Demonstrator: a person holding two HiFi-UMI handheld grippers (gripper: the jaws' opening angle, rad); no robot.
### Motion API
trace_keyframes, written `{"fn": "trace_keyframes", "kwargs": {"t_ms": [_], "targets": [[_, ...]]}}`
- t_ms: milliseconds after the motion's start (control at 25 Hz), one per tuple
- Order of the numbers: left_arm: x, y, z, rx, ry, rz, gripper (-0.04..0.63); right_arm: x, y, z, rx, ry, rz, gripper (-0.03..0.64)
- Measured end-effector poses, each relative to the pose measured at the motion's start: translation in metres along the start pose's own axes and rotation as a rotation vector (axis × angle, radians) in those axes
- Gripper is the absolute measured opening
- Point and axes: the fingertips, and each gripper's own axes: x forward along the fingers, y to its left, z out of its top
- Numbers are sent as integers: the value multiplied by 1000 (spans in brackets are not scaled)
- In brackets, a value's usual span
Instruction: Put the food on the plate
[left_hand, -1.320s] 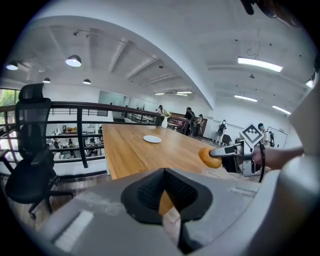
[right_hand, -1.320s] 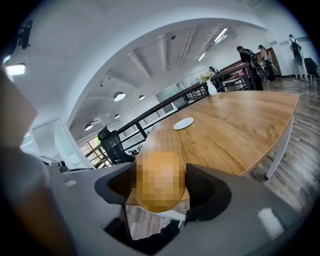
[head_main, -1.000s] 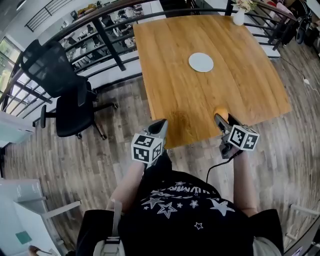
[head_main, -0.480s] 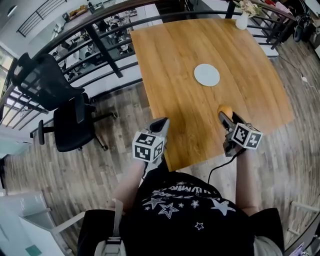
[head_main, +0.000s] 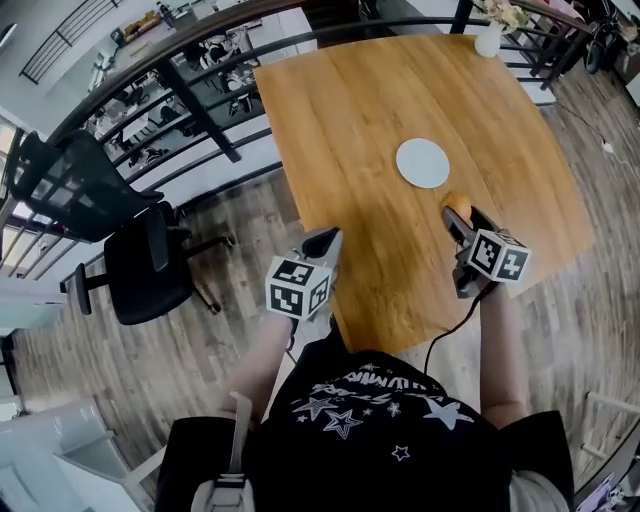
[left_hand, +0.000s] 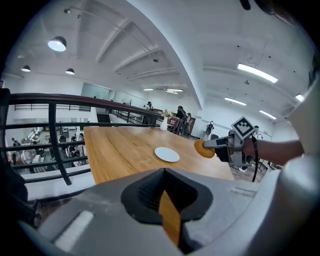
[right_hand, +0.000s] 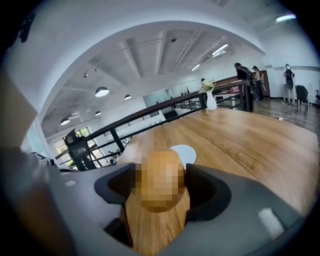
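While right gripper (head_main: 456, 214) jaws pinch oval food (right_hand: 161, 180), long axis upright, left gripper (head_main: 324, 240) jaws together.

Black office chair (head_main: 150, 280) by the railing (head_main: 200, 110) — white vase (head_main: 489, 40) beyond.

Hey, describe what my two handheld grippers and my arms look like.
Both grippers are grey, with dark-padded jaws. The left gripper and right gripper each carry a white cube with black square markers. A black cable trails from the right one. Forearms are bare below a black shirt printed with white stars.
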Motion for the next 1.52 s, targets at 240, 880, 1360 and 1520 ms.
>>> {"fn": "trace_keyframes", "kwargs": {"t_ms": [240,880,1360,1520], "targets": [[27,20,6,-16,28,-53,2,41,1,12,-54,33,-50,311],[59,60,6,-48,52,-37,2,126,-16,29,-235,122,-133,311],[69,63,2,-43,51,-23,2,186,-41,23,-350,212,-182,313],[70,61,-4,-57,66,-27,2,191,-50,17,-333,254,-209,313]]}}
